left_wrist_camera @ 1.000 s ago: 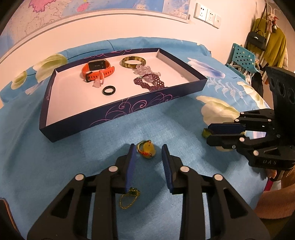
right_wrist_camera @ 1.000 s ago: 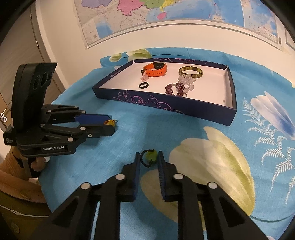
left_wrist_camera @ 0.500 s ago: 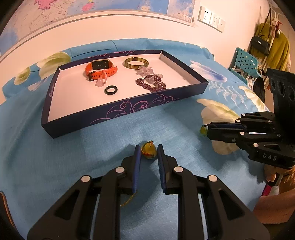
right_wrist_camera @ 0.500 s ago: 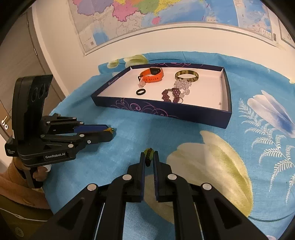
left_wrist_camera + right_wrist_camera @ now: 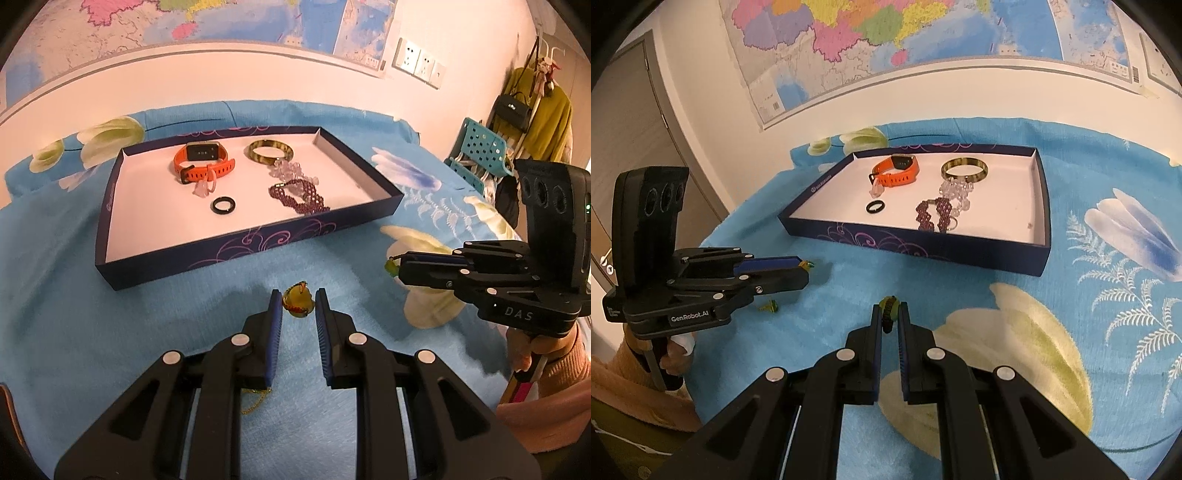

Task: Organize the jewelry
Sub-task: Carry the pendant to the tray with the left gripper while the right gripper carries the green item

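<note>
Left gripper point(image 5: 298, 304) jaws clamp a yellow amber-like pendant point(image 5: 298, 303); right gripper point(image 5: 889, 314) jaws pinch a green black-corded charm point(image 5: 888, 308).

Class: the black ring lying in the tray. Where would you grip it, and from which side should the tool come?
Grip the black ring across its band, from above. It lies flat on the tray floor, so only its top edge offers itself, and the tray walls block a low approach; the watch sits close behind.

Both tongs — left point(image 5: 298, 308), right point(image 5: 889, 316) — clamped, raised
</note>
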`<act>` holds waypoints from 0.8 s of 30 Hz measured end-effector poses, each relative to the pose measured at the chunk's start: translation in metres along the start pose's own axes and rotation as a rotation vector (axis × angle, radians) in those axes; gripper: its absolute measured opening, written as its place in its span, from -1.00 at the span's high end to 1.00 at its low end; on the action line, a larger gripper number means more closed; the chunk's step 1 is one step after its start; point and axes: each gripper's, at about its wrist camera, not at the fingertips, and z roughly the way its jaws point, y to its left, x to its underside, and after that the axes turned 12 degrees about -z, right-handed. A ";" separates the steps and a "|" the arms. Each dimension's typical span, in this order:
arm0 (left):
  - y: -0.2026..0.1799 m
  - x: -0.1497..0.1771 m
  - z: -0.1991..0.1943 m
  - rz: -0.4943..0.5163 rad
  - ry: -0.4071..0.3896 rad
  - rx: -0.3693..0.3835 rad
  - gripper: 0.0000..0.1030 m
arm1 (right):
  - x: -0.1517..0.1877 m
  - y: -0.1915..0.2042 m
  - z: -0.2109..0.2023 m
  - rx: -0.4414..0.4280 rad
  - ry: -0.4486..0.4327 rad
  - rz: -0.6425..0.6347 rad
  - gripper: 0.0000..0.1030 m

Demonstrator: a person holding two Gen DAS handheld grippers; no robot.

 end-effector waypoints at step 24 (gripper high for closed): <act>0.004 -0.032 -0.010 -0.012 -0.070 0.017 0.64 | -0.039 -0.015 0.003 -0.023 -0.077 -0.001 0.87</act>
